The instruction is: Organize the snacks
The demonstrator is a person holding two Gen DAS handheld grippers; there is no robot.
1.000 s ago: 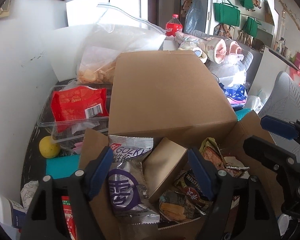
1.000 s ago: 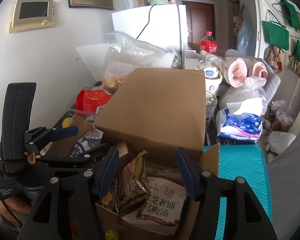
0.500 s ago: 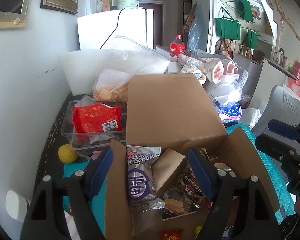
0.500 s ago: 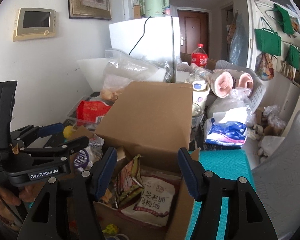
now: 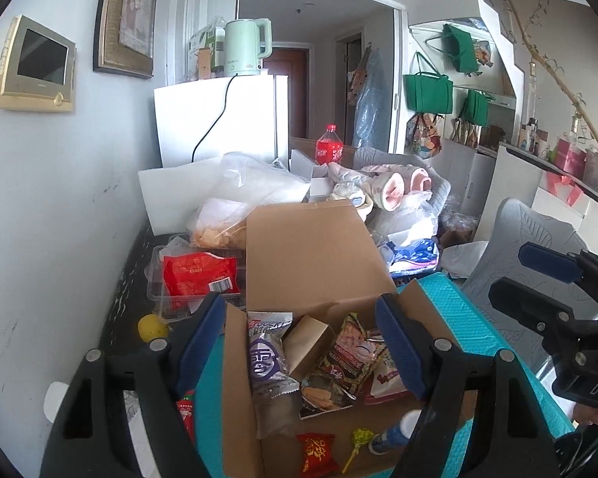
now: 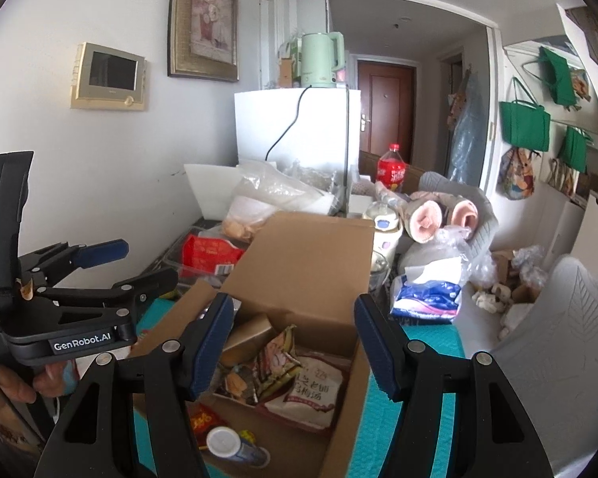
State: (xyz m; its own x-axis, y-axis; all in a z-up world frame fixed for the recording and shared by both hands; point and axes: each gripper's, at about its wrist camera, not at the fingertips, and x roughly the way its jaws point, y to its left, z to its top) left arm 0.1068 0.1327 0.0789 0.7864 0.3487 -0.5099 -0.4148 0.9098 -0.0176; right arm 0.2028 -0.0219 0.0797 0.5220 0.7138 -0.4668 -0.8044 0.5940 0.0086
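An open cardboard box [image 5: 311,263] holds several snack packets: a purple and silver packet [image 5: 265,362], a small gold carton [image 5: 309,342], a white pouch [image 6: 313,390], a red sachet [image 5: 317,452] and a tube [image 6: 235,448]. My left gripper [image 5: 299,342] is open and empty above the box; it also shows at the left of the right wrist view [image 6: 111,263]. My right gripper [image 6: 295,342] is open and empty above the box; it also shows in the left wrist view [image 5: 538,279].
A clear tray with a red packet [image 5: 197,277] and a yellow ball [image 5: 151,326] lie left of the box. A plastic bag of crisps [image 5: 235,215], a cola bottle [image 5: 329,147], a white fridge [image 5: 219,119] stand behind. A teal mat [image 5: 470,326] lies under the box.
Both grippers have pulled back and risen from the box, so more of its inside and the room shows. Both stay open and empty.
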